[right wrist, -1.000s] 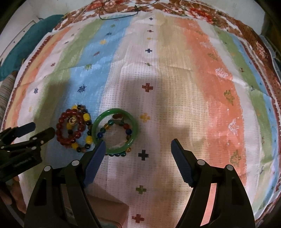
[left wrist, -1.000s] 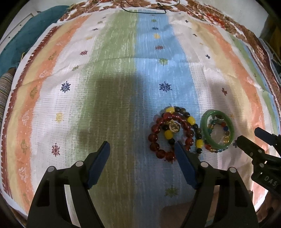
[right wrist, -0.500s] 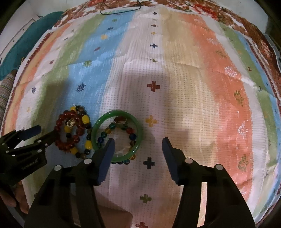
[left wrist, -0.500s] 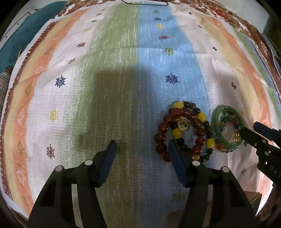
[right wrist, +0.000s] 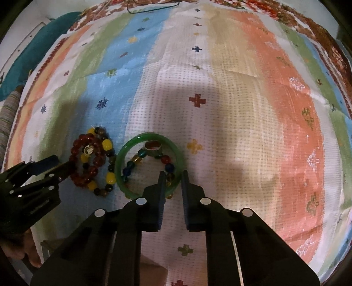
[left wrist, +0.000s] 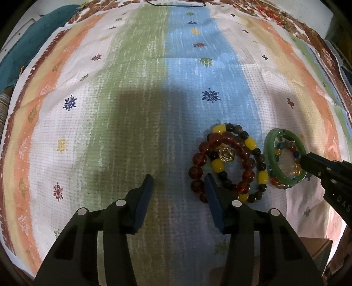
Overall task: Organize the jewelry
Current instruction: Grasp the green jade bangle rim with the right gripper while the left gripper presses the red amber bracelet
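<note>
A green bangle [right wrist: 123,158] lies on the striped cloth with a multicoloured glass-bead bracelet [right wrist: 168,168] and a red-stone ring [right wrist: 153,145] inside it. My right gripper [right wrist: 172,176] is half closed, its jaws straddling the bangle's near right rim; I cannot tell if they pinch it. To the left lie a red bead bracelet [left wrist: 197,158], a yellow-and-dark bead bracelet [left wrist: 250,143] and a gold wire ring [left wrist: 226,155]. My left gripper [left wrist: 178,179] is half open, its right finger [left wrist: 211,187] at the red bracelet's near edge. The bangle also shows in the left wrist view [left wrist: 270,158].
The striped cloth [right wrist: 242,110] covers the table. A black cord [right wrist: 154,6] lies at its far edge. A teal cloth [right wrist: 28,59] sits off the far left. A brown box corner [left wrist: 316,250] shows at the near edge.
Both grippers have moved forward and down to the jewelry and narrowed. The right one now straddles the bangle's rim; the left one's right finger has reached the red bracelet.
</note>
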`<state>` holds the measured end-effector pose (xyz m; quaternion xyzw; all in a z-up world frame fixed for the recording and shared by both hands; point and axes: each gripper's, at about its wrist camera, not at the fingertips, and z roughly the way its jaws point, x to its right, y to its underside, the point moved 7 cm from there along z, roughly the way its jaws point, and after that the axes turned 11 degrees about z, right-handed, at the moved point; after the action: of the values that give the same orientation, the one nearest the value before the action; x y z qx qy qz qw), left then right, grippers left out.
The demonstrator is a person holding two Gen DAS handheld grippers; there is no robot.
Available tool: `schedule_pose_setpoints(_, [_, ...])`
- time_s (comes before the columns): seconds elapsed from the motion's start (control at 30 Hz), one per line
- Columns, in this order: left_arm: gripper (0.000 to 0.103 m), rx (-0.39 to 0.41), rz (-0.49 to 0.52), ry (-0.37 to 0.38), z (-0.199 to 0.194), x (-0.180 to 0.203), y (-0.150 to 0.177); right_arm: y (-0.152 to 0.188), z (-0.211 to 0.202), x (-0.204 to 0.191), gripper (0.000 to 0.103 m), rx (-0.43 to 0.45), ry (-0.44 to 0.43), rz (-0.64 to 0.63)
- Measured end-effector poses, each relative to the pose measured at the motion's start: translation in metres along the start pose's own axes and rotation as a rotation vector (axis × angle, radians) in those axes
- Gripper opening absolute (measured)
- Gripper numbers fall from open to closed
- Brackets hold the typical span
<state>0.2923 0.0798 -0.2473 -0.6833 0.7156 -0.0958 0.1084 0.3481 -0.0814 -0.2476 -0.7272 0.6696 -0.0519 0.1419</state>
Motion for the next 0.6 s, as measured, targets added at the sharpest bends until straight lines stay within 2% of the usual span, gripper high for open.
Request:
schedule_pose_setpoints(0.07, [0.044,0.004,0.008,0.002,0.0,0.002,0.001,0.0,0.0,0.0,0.014,0.003,-0.001,-0.001])
schedule_pose_setpoints(0.2, [0.022,0.004,0.021,0.037,-0.002,0.011,-0.001,-0.001,-0.003,0.0,0.009,0.008,-0.006,0.001])
schedule_pose_setpoints(0.27, [0.014,0.0,0.027,0.055,-0.001,0.016,-0.003,-0.001,-0.004,0.0,0.007,0.01,-0.005,-0.004])
schedule_pose_setpoints(0.6, [0.012,-0.02,-0.048,0.124,-0.002,0.007,-0.003,0.0,-0.008,-0.004,0.006,0.021,-0.006,-0.024])
